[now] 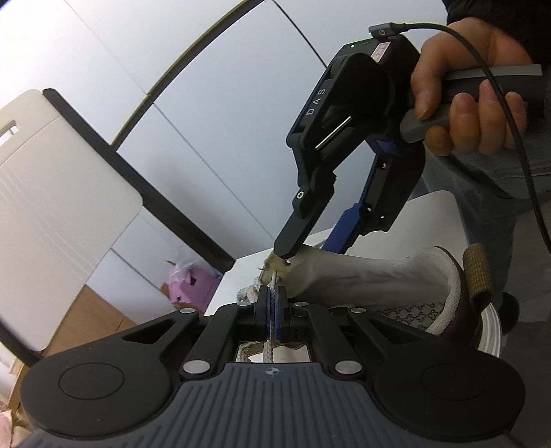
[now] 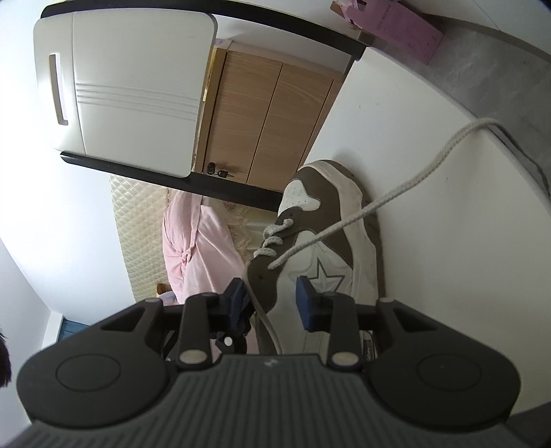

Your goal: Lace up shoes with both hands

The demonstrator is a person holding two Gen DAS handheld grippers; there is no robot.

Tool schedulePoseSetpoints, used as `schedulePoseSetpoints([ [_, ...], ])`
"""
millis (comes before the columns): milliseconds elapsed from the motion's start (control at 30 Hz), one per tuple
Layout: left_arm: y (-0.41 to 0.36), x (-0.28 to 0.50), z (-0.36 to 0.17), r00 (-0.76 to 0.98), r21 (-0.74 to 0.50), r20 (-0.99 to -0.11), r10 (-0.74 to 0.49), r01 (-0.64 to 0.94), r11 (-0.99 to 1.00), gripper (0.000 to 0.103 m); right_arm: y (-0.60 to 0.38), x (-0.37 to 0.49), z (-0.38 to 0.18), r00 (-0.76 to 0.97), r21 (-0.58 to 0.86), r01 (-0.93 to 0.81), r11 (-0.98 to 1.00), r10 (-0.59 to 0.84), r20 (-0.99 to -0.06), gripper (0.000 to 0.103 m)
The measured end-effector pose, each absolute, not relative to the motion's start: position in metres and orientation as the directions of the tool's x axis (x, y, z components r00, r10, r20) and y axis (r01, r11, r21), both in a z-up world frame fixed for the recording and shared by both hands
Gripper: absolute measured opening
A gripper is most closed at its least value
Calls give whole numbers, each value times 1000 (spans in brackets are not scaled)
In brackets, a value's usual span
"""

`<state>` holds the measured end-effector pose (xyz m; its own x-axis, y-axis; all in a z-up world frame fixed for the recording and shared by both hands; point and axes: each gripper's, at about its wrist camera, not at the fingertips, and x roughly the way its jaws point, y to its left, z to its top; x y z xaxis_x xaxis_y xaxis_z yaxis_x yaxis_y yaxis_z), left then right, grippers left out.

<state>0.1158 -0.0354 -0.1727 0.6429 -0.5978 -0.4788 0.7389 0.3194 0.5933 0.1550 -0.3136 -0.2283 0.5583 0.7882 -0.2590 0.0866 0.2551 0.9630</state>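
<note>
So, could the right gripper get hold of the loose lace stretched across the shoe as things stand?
Probably yes: the right gripper is open, and the loose lace crosses the shoe just ahead, nothing covering it.

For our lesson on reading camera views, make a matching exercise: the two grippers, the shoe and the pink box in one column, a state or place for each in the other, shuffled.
1. left gripper
2. right gripper
3. shoe
4. pink box

a. on its side on the white table
b. open, astride the shoe
c. shut on the lace
d. far end of the table

Pairs: 1-c, 2-b, 3-a, 4-d
</note>
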Motion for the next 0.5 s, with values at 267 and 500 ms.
schedulePoseSetpoints([
  [267,-33,113,-173,606,605,-487,-629,754,257,3,-316,157,-233,565,969,111,220,789,-243,34],
  [500,-36,108,-175,602,628,-479,-639,744,230,3,-318,160,-235,575,971,125,204,782,-239,33],
])
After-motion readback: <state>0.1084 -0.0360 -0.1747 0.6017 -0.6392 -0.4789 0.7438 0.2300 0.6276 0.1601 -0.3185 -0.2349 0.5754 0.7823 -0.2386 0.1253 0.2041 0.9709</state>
